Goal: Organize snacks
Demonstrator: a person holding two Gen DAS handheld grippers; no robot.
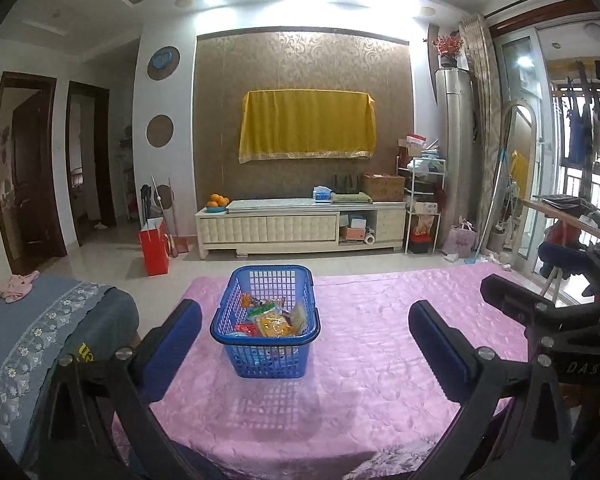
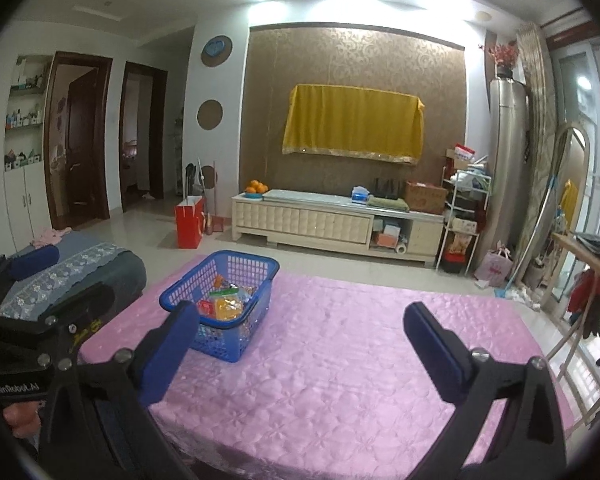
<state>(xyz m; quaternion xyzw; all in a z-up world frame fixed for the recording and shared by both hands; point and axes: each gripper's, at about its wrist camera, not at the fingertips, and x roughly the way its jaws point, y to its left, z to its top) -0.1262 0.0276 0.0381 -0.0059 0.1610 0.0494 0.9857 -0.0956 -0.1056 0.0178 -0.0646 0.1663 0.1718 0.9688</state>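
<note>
On the pink tabletop (image 1: 380,340) the snacks (image 1: 274,322) sit gathered in the blue basket (image 1: 266,356) — both claws, left claw (image 1: 304,320) and right claw (image 2: 302,322), gape empty, apparently finished.

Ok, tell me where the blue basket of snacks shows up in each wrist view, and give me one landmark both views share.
Left wrist view: the blue basket sits at lower centre on the pink cloth.
Right wrist view: the blue basket sits left of centre, partly behind a blue pad.
Shared landmark: the yellow cloth on the brown wall.

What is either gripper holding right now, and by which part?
Nothing. The left gripper and right gripper both stand open and empty, back from the blue basket.
</note>
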